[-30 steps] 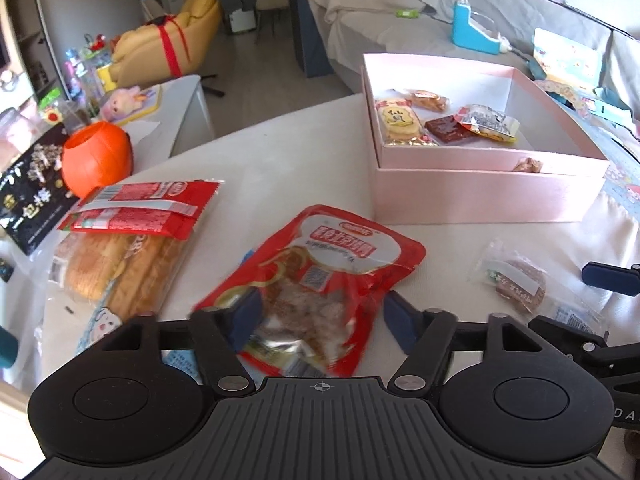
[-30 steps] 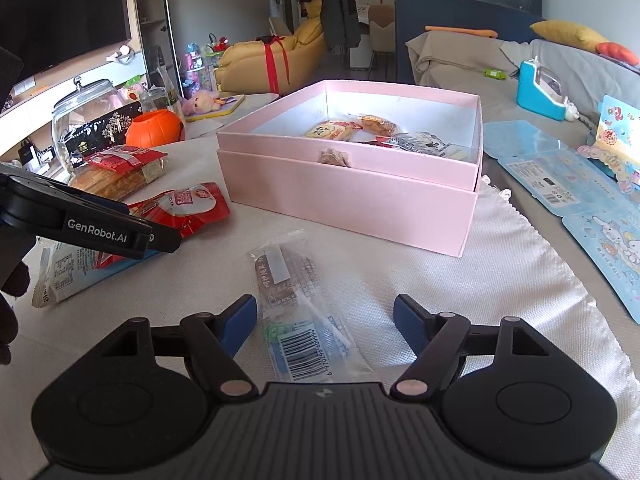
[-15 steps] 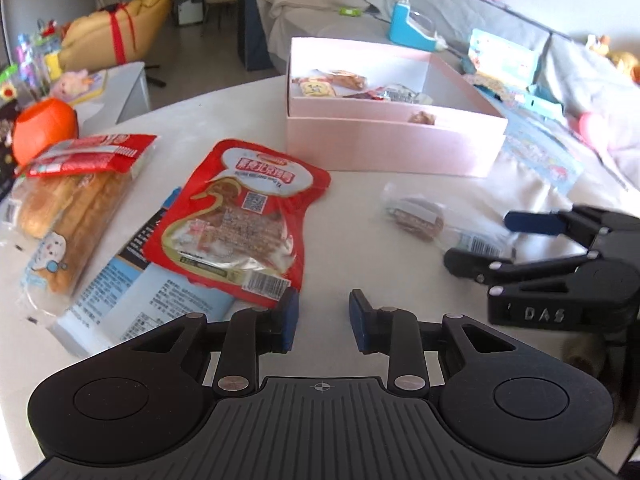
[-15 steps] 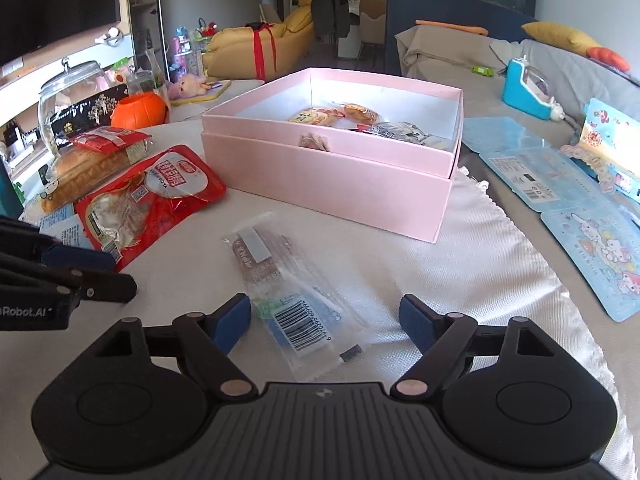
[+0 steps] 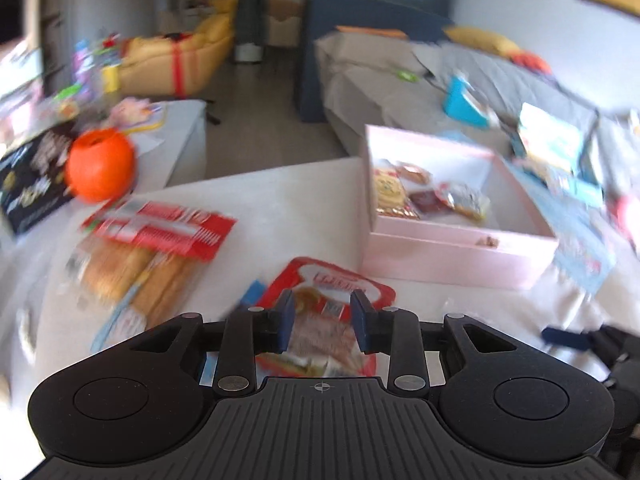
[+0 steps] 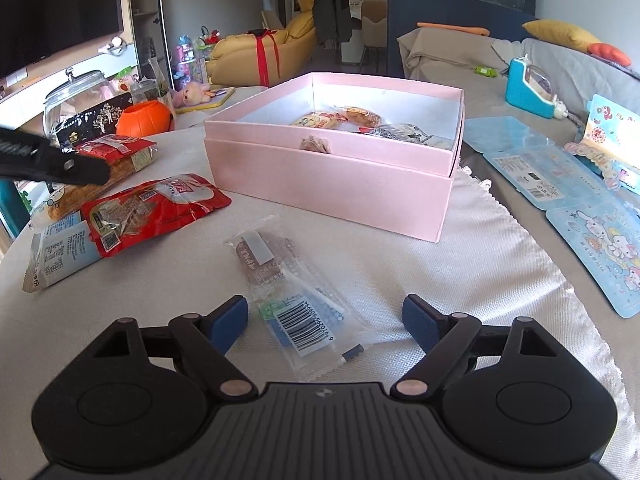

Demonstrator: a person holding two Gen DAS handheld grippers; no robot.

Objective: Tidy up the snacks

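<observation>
Red foil pouch (image 6: 154, 210): glossy, white label patch w/ red lettering up top, barcode at its lower corner, lying flat near the surface's (image 6: 460, 264) left edge, overlapping a pale-blue printed packet (image 6: 60, 254). Clear wrapper (image 6: 292, 300) w/ a brown bar inside, grey sticker and barcode label, flat at the surface's near edge. Bread pack (image 5: 140, 256) w/ red header strip, toward the far-left edge; blurred in left view. Pink box (image 6: 332, 178), lid off, white inside, at the far side of the surface; holds roughly 4–5 small wrapped snacks, exact no. hard to tell. Loose on the surface: 1 red pouch, 1 clear wrapper, 1 bread pack, 1 blue packet; 1 box. Left tongs (image 5: 323, 322) hang above the red pouch, blue pads partly closed w/ a gap, nothing between them. Right tongs (image 6: 325, 322) spread wide, straddling the clear wrapper's barcode end, pads not touching it.
</observation>
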